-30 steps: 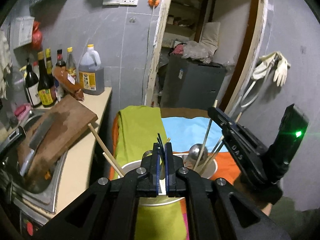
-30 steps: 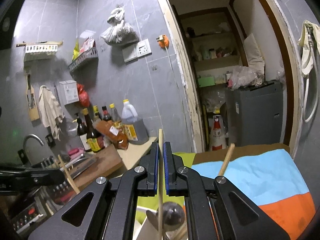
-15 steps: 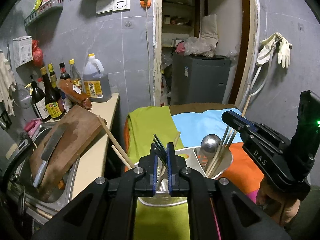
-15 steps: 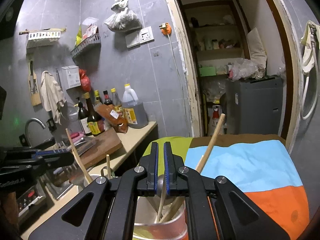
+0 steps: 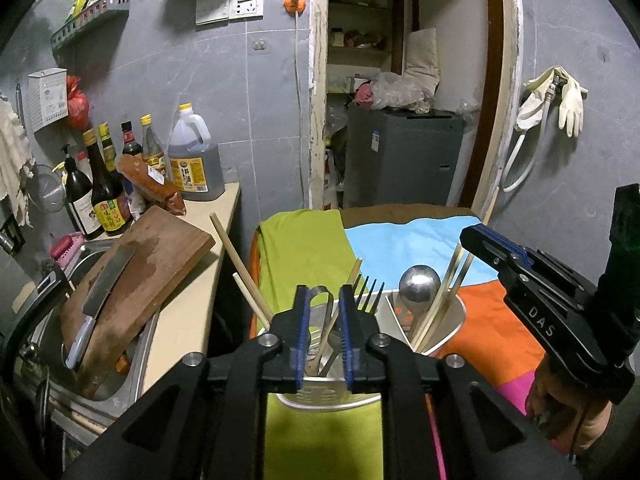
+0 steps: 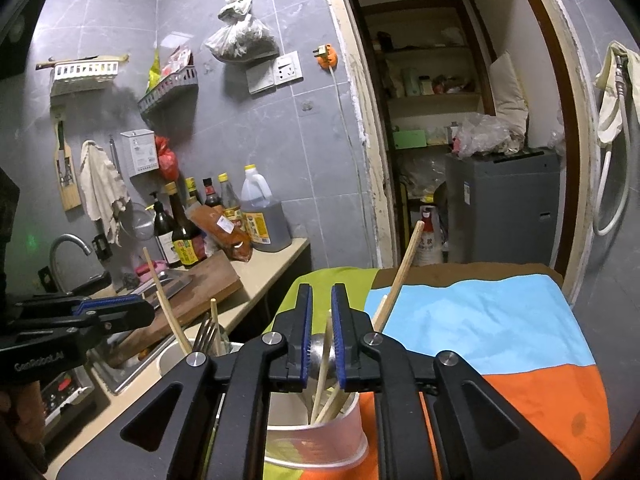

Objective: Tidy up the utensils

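A white divided utensil holder [image 5: 452,334] stands on a colourful cloth. It holds wooden chopsticks [image 5: 444,296], a steel ladle [image 5: 419,282], a black fork [image 5: 370,294] and more chopsticks [image 5: 240,268] on its left side. My left gripper [image 5: 323,334] is open just above the holder's left compartment, with nothing held. My right gripper [image 6: 320,334] is open above the holder [image 6: 320,436], with a loose chopstick [image 6: 325,354] standing between its jaws, not clamped. The right gripper also shows in the left wrist view [image 5: 500,258].
A counter at left carries a wooden cutting board [image 5: 140,276] with a cleaver [image 5: 100,296] over a sink [image 5: 40,344], and sauce bottles [image 5: 104,192] at the wall. The cloth-covered table [image 6: 500,328] extends behind. A doorway with a grey cabinet [image 5: 400,160] lies beyond.
Both grippers have opened. The right one let go of its chopstick, which now rests in the holder. The left gripper drew back and its fork now stands in the holder.
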Demonstrator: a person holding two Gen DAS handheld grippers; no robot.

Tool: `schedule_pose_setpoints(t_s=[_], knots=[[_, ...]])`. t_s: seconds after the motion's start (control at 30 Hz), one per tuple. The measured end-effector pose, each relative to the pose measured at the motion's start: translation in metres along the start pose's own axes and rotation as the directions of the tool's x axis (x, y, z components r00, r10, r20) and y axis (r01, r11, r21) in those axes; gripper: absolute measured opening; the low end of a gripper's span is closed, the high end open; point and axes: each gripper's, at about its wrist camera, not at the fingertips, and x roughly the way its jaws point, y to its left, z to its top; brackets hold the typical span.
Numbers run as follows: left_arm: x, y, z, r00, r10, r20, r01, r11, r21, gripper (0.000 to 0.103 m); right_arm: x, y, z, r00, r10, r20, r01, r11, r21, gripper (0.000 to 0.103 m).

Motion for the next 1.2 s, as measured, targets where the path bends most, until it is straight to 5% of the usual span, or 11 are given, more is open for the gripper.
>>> schedule_pose_setpoints(t_s=[0.13,0.43,0.67,0.9,1.2], knots=[[-0.005,0.001,0.000,1.000,-0.005,0.016,0.006,1.000,-0.017,0.026,-0.004,-0.001,0.000,1.000,0.001,0.007,-0.001,1.000,0.001,0.020],[-0.014,0.003,0.000,0.999,0.004,0.043,-0.002,0.998,-0.055,0.047,-0.022,-0.006,0.004,1.000,-0.022,0.009,0.022,1.000,0.005,0.020],[-0.023,0.005,-0.005,0.996,0.027,0.079,-0.020,0.996,-0.092,0.078,-0.038,-0.012,0.002,0.998,-0.066,0.002,0.066,0.998,0.016,0.020],[-0.033,0.006,-0.015,0.994,0.037,0.103,-0.025,0.993,-0.112,0.084,-0.063,-0.018,-0.006,0.993,-0.120,-0.016,0.120,0.992,0.021,0.027],[-0.056,-0.004,-0.049,0.986,0.098,0.131,-0.081,0.988,-0.130,0.085,-0.107,-0.029,-0.017,0.988,-0.150,-0.047,0.151,0.988,0.019,0.074]])
